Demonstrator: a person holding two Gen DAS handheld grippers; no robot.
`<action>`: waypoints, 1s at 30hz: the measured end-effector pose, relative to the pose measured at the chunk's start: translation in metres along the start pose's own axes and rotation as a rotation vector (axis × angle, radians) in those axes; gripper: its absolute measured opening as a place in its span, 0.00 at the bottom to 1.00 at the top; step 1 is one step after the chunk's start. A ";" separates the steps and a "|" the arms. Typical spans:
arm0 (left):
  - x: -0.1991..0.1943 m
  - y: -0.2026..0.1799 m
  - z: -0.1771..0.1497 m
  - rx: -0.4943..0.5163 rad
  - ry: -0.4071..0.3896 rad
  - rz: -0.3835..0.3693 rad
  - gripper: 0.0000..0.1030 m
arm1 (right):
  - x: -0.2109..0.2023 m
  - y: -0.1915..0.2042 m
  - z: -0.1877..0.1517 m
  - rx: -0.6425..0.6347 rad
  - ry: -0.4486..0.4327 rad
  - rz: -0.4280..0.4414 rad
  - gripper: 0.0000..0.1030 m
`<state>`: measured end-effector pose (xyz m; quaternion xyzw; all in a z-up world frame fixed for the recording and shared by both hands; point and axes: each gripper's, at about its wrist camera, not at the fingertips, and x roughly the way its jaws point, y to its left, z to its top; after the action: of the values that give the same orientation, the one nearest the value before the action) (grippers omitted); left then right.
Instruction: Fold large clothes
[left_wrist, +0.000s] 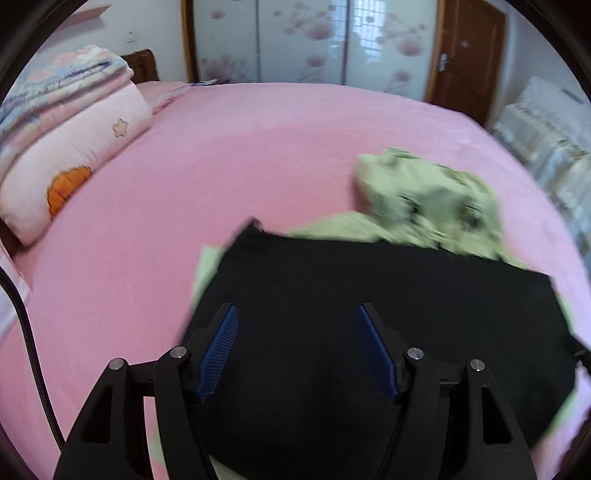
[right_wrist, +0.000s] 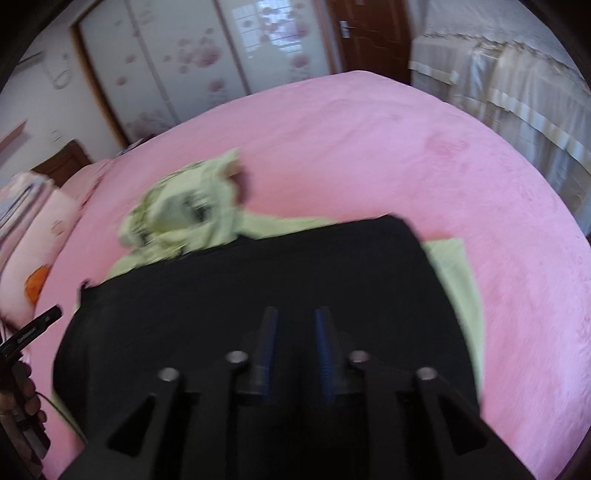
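Note:
A black garment (left_wrist: 369, 314) lies spread flat on the pink bed (left_wrist: 221, 166), on top of a light green garment (left_wrist: 424, 192) that is bunched up behind it. My left gripper (left_wrist: 297, 314) is open and empty above the black garment's near left part. In the right wrist view the black garment (right_wrist: 240, 288) lies over the green garment (right_wrist: 184, 206). My right gripper (right_wrist: 295, 317) hovers over the black cloth with its jaws a narrow gap apart and nothing between them.
A folded quilt and a pink pillow (left_wrist: 74, 140) lie at the bed's left side. A wardrobe with floral sliding doors (left_wrist: 295, 37) and a brown door (left_wrist: 469, 55) stand behind the bed. A covered piece of furniture (right_wrist: 517, 92) stands on the right. The left hand-held gripper (right_wrist: 29, 332) shows at the left edge.

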<state>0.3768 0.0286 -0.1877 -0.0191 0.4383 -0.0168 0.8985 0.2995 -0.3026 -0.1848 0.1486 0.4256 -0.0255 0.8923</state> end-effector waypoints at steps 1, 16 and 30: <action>-0.008 -0.004 -0.013 -0.006 -0.002 -0.030 0.65 | -0.006 0.012 -0.011 -0.012 -0.001 0.029 0.49; 0.015 0.040 -0.120 -0.046 0.065 0.223 0.66 | -0.015 -0.009 -0.119 -0.160 0.039 -0.158 0.42; 0.018 0.074 -0.116 -0.079 0.110 0.217 0.66 | -0.041 -0.082 -0.122 -0.046 0.048 -0.261 0.39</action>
<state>0.2973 0.0998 -0.2770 -0.0061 0.4868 0.0966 0.8681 0.1677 -0.3494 -0.2462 0.0719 0.4629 -0.1279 0.8741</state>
